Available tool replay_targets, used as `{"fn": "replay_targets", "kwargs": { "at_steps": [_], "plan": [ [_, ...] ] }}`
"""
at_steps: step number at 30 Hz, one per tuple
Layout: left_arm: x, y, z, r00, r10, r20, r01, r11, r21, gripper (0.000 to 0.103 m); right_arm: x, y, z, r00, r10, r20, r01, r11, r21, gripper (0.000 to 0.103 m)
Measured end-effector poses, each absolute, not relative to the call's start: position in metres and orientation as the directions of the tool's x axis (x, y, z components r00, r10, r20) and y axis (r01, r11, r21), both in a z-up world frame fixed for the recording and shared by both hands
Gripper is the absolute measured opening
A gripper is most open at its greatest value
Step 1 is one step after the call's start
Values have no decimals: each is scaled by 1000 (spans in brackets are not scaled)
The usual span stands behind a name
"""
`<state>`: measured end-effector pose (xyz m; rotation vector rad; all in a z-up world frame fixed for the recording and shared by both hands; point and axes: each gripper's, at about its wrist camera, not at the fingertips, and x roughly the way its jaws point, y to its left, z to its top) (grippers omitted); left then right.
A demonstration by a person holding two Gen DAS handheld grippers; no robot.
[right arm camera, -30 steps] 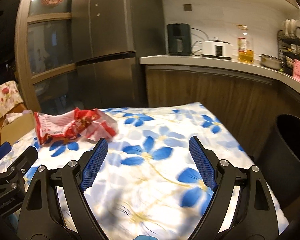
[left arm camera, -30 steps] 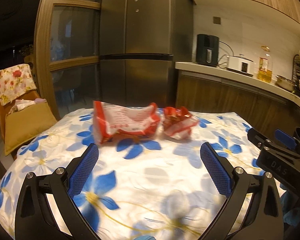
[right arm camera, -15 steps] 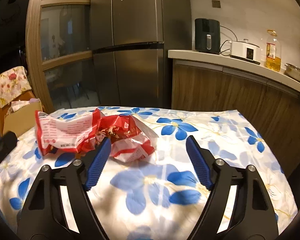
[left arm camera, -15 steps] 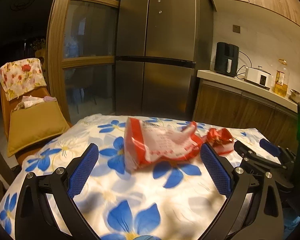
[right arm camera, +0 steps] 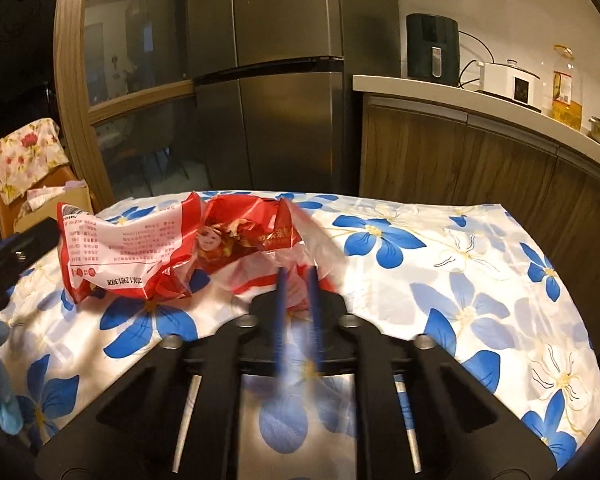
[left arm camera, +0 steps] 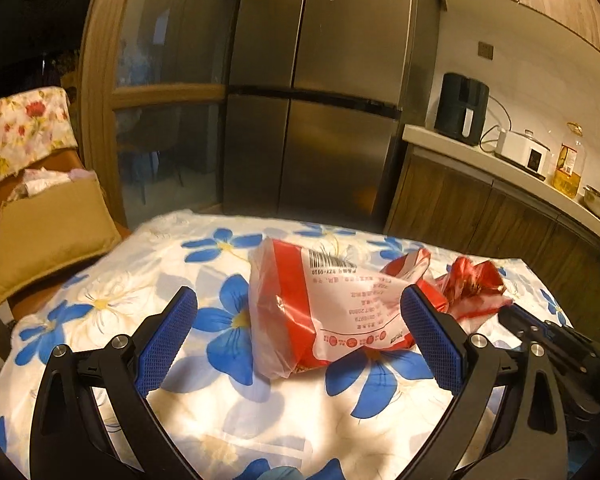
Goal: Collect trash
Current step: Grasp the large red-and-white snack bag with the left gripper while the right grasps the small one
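Observation:
Two red-and-white snack bags lie on the flowered tablecloth. The larger bag with printed text lies between the wide-open fingers of my left gripper. It also shows in the right wrist view. The smaller crumpled bag lies to its right, also in the left wrist view. My right gripper has its blue fingers nearly together on the near edge of the crumpled bag.
A steel fridge stands behind the table. A chair with a cardboard box is at the left. A counter with appliances and an oil bottle runs along the right. The tablecloth spreads right.
Both grippers have moved in toward the bags. The right gripper has gone from wide open to nearly closed on the crumpled bag's edge. The left gripper stayed open.

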<state>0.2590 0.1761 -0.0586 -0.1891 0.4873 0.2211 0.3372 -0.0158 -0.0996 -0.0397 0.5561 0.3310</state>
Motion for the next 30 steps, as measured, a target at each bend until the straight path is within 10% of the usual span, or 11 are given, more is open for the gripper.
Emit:
{"fn": "replay_targets", "kwargs": {
  "at_steps": [6,17,19,21,30],
  "plan": [
    [267,177,-68,844,131,-520,-235,962,-140,86,333,-15,-98,801,302,-517,-326,944,46,0],
    [275,171,-79,813,67,-579,-180,974,-140,8,325,-37,-87,825,290,-485,-288,954,79,1],
    [276,170,-82,805,58,-590,-171,976,-138,3,328,-39,-85,832,276,-482,-272,959,80,12],
    [276,171,-83,803,58,-592,-175,975,-141,1,332,-43,-82,837,284,-467,-264,958,109,55],
    [266,173,-77,831,56,-553,-175,971,-165,0,370,-20,-78,833,268,-484,-263,962,80,71]
  ]
}}
